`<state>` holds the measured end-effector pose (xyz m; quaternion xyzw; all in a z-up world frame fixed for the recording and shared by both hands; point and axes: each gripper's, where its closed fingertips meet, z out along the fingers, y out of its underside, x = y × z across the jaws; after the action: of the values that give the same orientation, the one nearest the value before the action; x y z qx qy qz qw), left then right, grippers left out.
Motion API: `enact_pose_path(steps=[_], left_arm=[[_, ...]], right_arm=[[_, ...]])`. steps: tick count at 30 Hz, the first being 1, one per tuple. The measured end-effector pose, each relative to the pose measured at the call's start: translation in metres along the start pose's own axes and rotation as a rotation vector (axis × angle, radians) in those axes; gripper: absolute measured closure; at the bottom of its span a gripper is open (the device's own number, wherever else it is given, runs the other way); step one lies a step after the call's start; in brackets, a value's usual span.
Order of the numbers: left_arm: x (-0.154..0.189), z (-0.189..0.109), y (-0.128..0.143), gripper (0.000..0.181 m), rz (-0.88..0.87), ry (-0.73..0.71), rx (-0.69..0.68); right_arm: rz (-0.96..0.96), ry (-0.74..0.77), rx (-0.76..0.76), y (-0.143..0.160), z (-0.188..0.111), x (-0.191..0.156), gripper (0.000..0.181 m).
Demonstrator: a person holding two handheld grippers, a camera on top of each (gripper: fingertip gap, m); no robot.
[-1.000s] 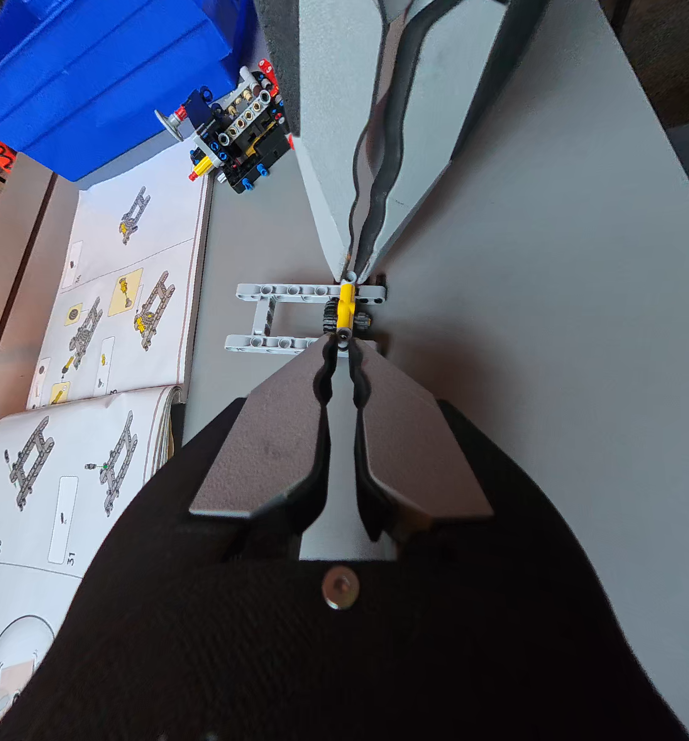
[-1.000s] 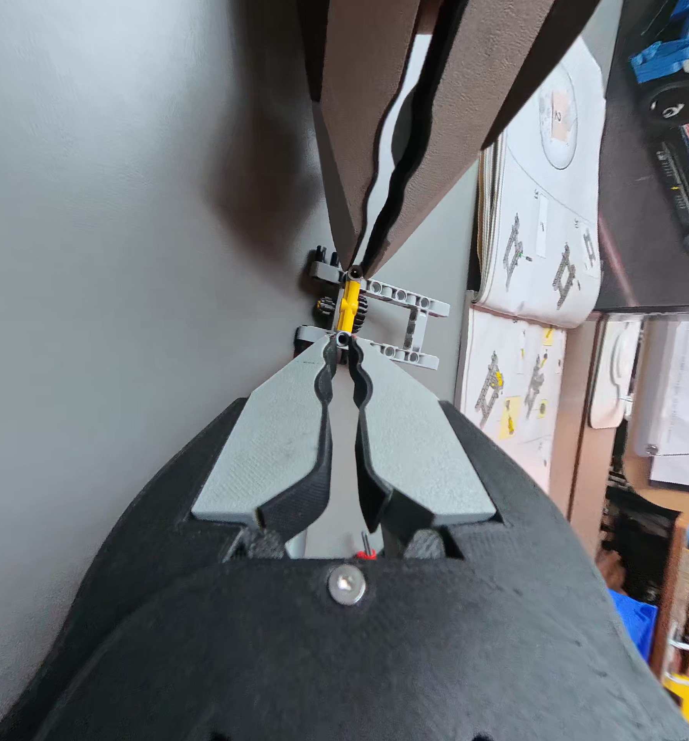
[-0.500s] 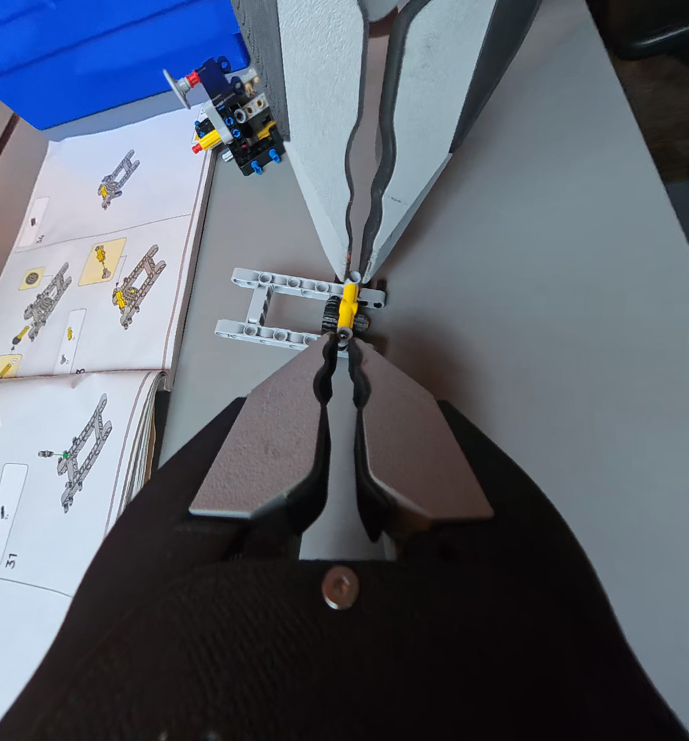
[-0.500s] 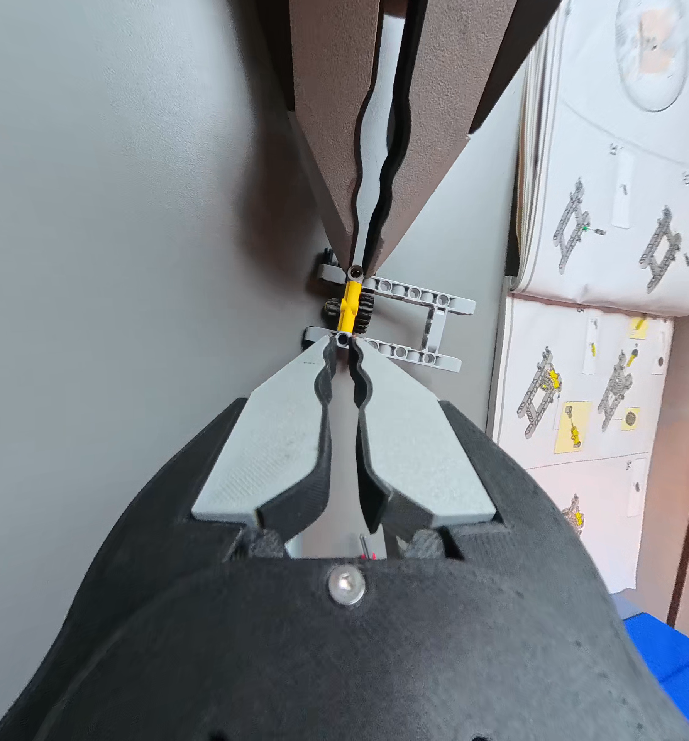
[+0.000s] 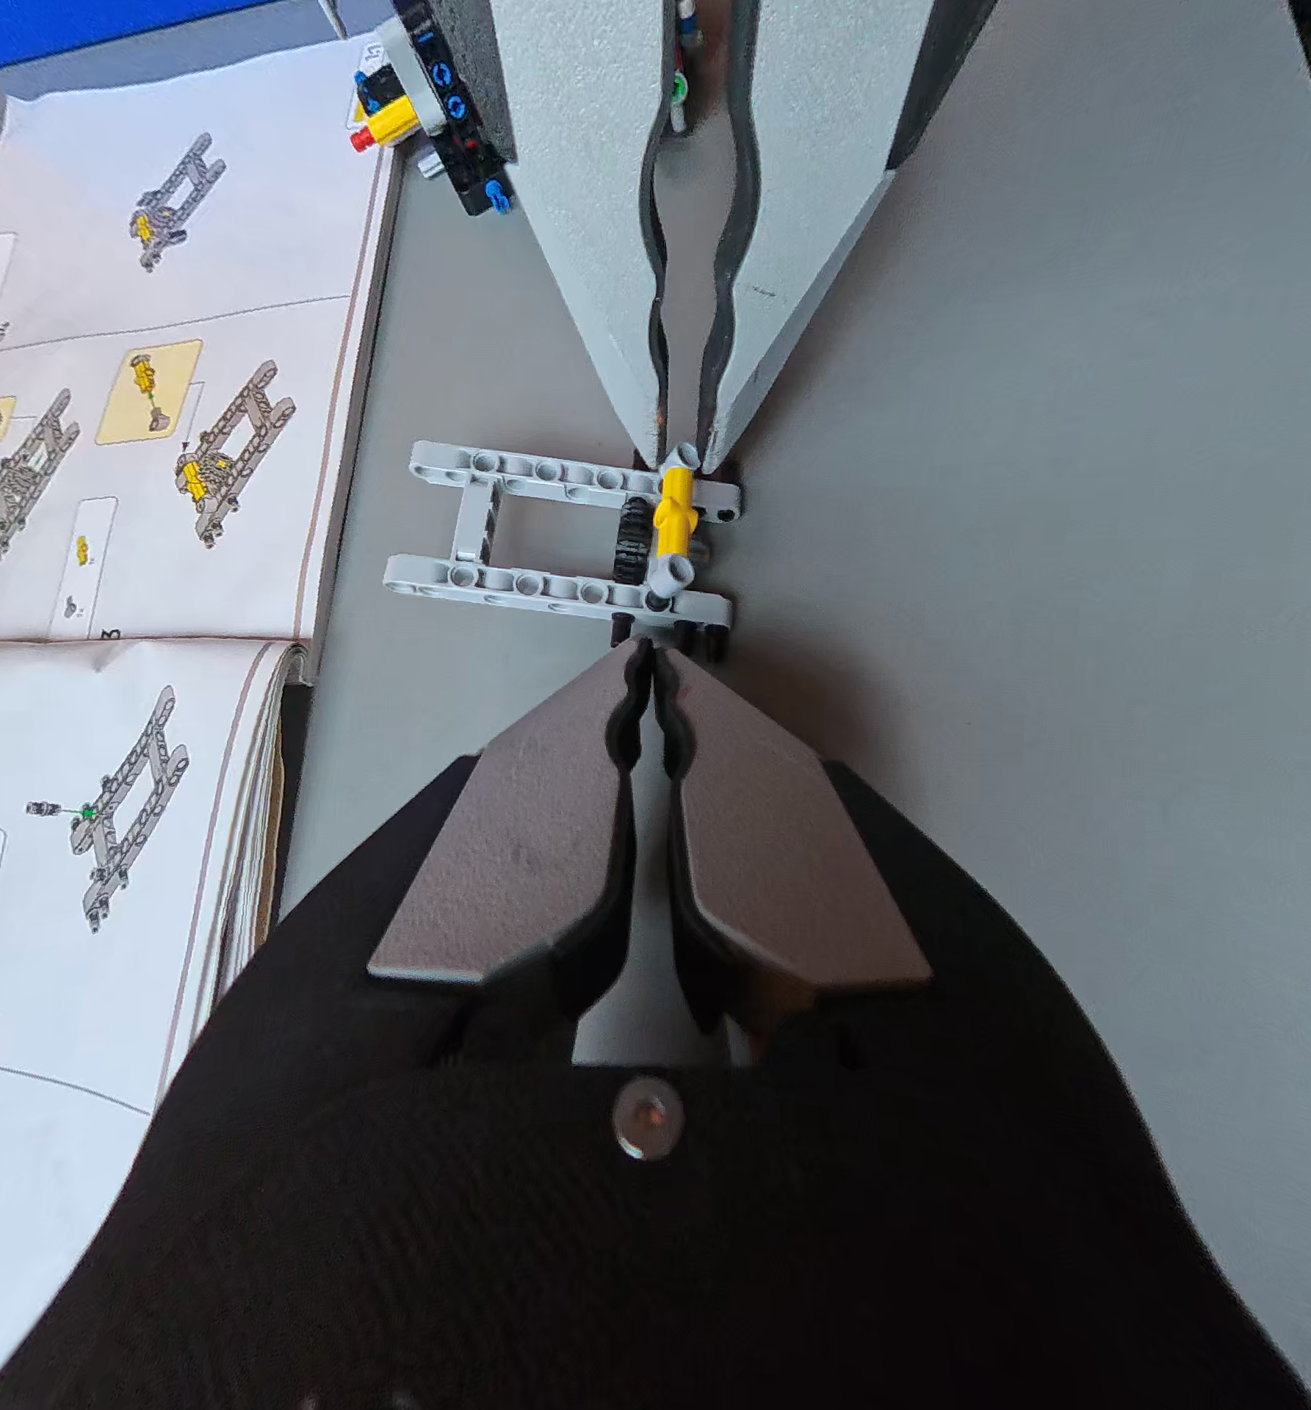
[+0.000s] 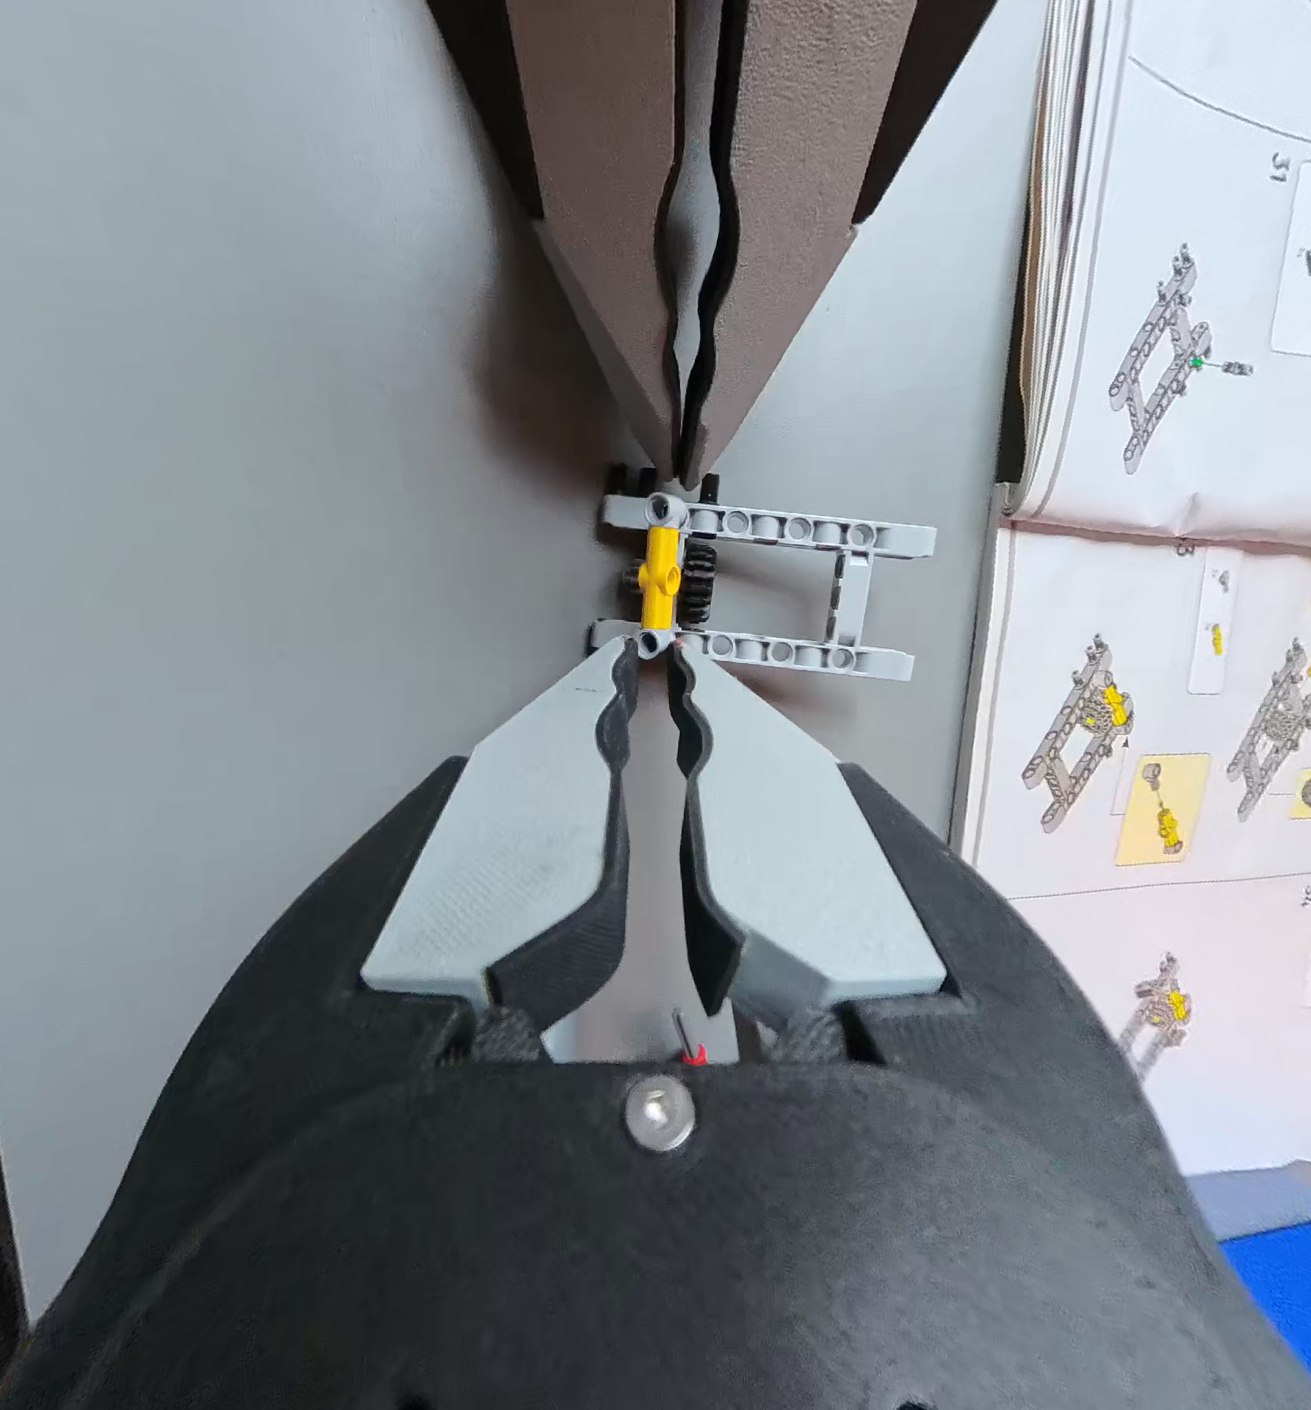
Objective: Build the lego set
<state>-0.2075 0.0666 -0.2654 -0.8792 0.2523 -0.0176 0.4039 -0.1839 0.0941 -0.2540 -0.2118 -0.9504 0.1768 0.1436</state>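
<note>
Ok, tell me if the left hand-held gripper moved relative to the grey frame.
Yes. The left hand-held gripper backed off the yellow connector, tips now outside the grey frame.

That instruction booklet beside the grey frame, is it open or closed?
Open: the instruction booklet lies spread flat on the table, two printed pages of building diagrams facing up.

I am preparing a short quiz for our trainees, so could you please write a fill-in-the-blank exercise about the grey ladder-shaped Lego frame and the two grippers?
The black toothed gear sits right beside a ___ connector piece inside the grey ladder-shaped Lego frame. In the left wrist view, the open paper instruction booklet lies ___ of the frame. The right gripper has light grey fingers; the left gripper has ___ ones.
Missing: yellow; left; brown.
</note>
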Motion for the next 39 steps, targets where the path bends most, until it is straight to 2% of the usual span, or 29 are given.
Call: enact_pose_path(steps=[5, 9, 13, 17, 24, 26, 29, 35, 39], left_arm=[[0.002, -0.005, -0.007, 0.181, 0.009, 0.015, 0.053], [-0.001, -0.003, -0.005, 0.181, 0.003, -0.004, 0.037], [-0.001, -0.006, -0.006, 0.169, -0.018, 0.006, 0.058], [-0.001, -0.011, -0.013, 0.167, -0.033, 0.013, 0.108], [-0.002, -0.012, -0.034, 0.161, -0.053, 0.032, 0.175], [-0.003, -0.01, -0.038, 0.163, -0.06, 0.051, 0.18], [-0.002, -0.006, -0.036, 0.176, -0.048, 0.059, 0.17], [-0.003, 0.002, -0.027, 0.177, -0.077, 0.081, 0.117], [-0.004, 0.0, -0.028, 0.177, -0.119, 0.109, 0.133]], right_arm=[[-0.016, 0.021, -0.034, 0.005, 0.002, 0.003, 0.176], [0.019, -0.01, -0.021, 0.004, 0.001, 0.003, 0.176], [0.077, -0.049, 0.064, 0.001, -0.005, -0.001, 0.177], [0.177, -0.116, 0.161, -0.002, -0.011, -0.005, 0.178], [0.236, -0.151, 0.212, -0.001, -0.011, 0.003, 0.178], [0.225, -0.167, 0.219, -0.005, -0.012, 0.004, 0.178], [0.209, -0.19, 0.215, -0.007, -0.013, 0.004, 0.178], [0.189, -0.167, 0.216, -0.003, -0.008, 0.011, 0.178], [0.159, -0.14, 0.227, -0.003, -0.005, 0.012, 0.177]])
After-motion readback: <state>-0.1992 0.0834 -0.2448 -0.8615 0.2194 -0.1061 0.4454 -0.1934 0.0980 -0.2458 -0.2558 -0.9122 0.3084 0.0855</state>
